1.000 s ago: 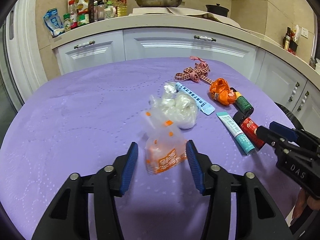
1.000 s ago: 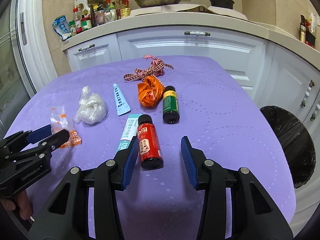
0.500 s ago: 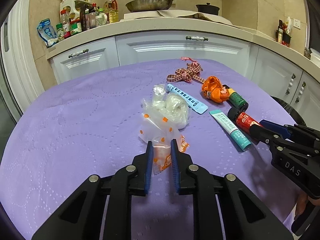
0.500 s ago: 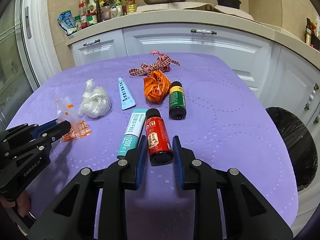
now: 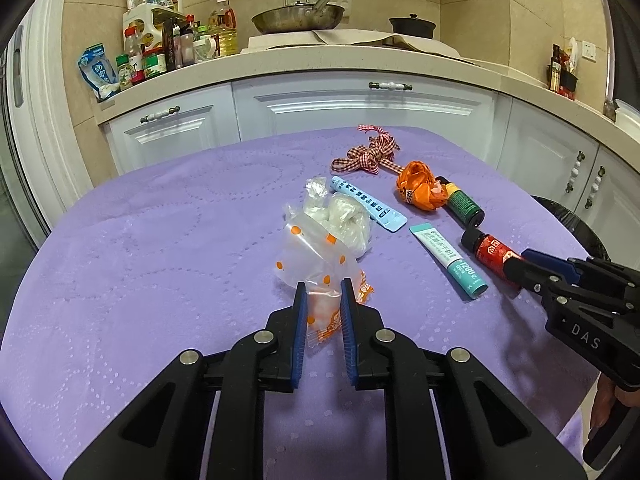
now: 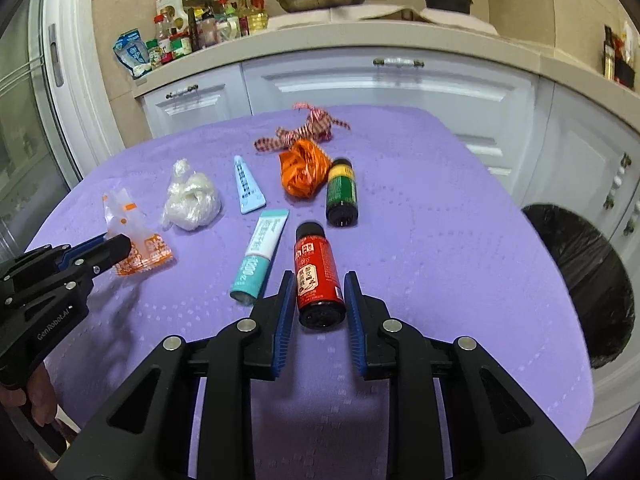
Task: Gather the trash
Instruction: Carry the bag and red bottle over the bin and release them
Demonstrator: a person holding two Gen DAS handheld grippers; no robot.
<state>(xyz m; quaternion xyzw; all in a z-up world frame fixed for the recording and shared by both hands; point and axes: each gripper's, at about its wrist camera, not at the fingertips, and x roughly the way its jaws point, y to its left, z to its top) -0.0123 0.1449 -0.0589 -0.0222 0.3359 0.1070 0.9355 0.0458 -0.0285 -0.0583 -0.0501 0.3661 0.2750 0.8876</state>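
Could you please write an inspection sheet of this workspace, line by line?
Surface: purple tablecloth, patterned.
Job's things: orange-printed bag, red bottle, green bottle, teal tube, blue tube, white bag, orange wrapper, checked ribbon; black-lined bin beside table.
Clutter: nothing seen.
Grippers: left gripper shut on the printed bag; right gripper shut on the red bottle.
Cables: nothing seen.
Surroundings: white cabinets, pan.
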